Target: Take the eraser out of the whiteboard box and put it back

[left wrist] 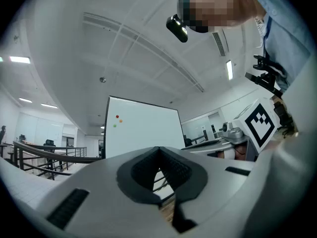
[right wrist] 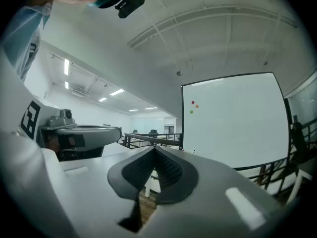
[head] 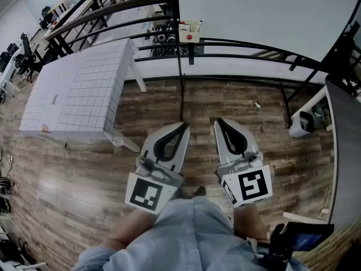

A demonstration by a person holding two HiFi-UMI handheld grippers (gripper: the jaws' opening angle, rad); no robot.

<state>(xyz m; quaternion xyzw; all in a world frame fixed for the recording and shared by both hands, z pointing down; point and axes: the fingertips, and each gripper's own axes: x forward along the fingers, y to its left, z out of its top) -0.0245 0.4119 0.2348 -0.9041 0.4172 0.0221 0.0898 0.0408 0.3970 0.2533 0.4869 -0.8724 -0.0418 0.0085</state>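
Note:
A big whiteboard (head: 265, 10) stands ahead of me on a black frame. A small white box (head: 189, 30) with a red patch hangs at its lower left corner; I cannot make out the eraser in it. My left gripper (head: 184, 126) and right gripper (head: 219, 121) are side by side over the wooden floor, well short of the board and pointing at it. Both are shut with nothing between the jaws. The left gripper view shows the whiteboard (left wrist: 143, 128) beyond the closed tips (left wrist: 158, 149). In the right gripper view the whiteboard (right wrist: 233, 118) fills the right side.
A white table with a grid top (head: 79, 89) stands at the left. Black railings (head: 113, 13) run behind it and under the board. A white bin-like object (head: 302, 123) and a grey desk edge (head: 344, 151) are at the right. Coloured magnets (left wrist: 117, 119) dot the board.

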